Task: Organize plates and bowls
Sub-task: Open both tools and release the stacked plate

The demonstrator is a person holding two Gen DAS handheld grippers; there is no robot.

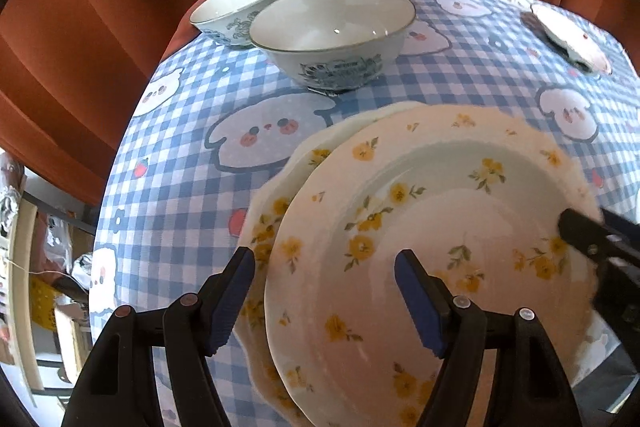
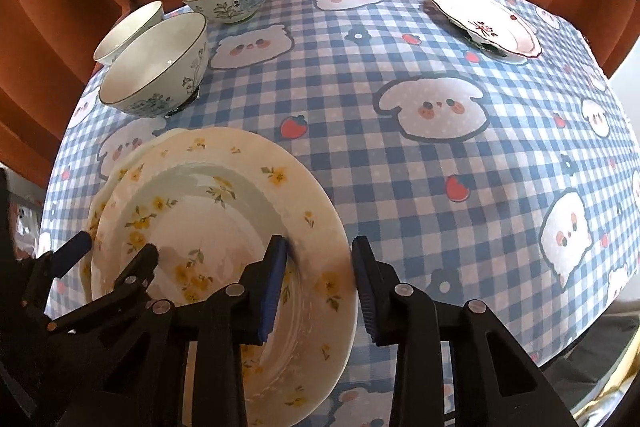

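Behind stacked floral plates (image 1: pixel 420 227): 3 bowls (image 1: pixel 332 27); both tongs, left (image 1: pixel 325 303) and right (image 2: pixel 320 283), spread astride rim.

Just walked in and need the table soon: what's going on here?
A person is sorting dishes with two handheld grippers. A yellow-flowered plate lies on a matching plate, offset. The left gripper straddles the top plate's left rim, open. The right gripper straddles its right rim, pads not yet pressing. Three bowls and a red-patterned plate wait on the checked tablecloth.
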